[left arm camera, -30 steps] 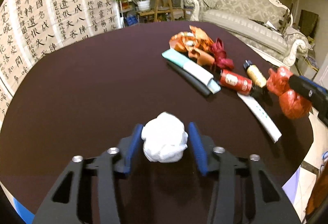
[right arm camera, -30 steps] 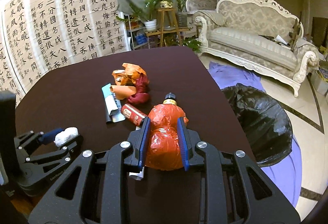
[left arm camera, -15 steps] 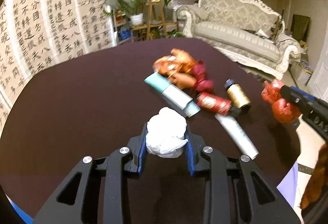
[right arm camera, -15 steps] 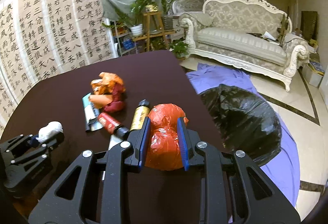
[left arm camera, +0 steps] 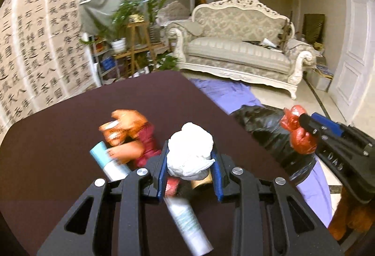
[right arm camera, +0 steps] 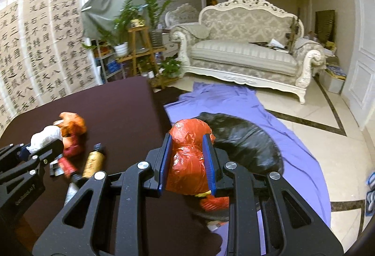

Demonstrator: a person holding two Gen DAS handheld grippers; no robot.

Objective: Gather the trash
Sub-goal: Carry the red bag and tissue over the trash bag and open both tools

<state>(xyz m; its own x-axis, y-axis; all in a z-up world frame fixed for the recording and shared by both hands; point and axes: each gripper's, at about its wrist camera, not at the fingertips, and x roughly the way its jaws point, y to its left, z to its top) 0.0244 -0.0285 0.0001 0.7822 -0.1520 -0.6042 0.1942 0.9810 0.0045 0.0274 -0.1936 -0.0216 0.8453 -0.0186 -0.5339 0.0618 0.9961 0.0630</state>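
Your left gripper [left arm camera: 189, 162] clamped a crumpled white paper wad [left arm camera: 190, 154] above the dark table [left arm camera: 58, 138]; your right gripper [right arm camera: 186, 162] squeezed a crinkly red plastic bag [right arm camera: 187, 157] near the glossy black trash bag [right arm camera: 246, 141].

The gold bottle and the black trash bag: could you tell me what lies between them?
In the right wrist view, only bare dark table lies between the gold bottle and the black trash bag, then the table's edge.

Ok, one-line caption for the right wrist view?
Right gripper clamps a red plastic bag at the table edge, near the black trash bag.
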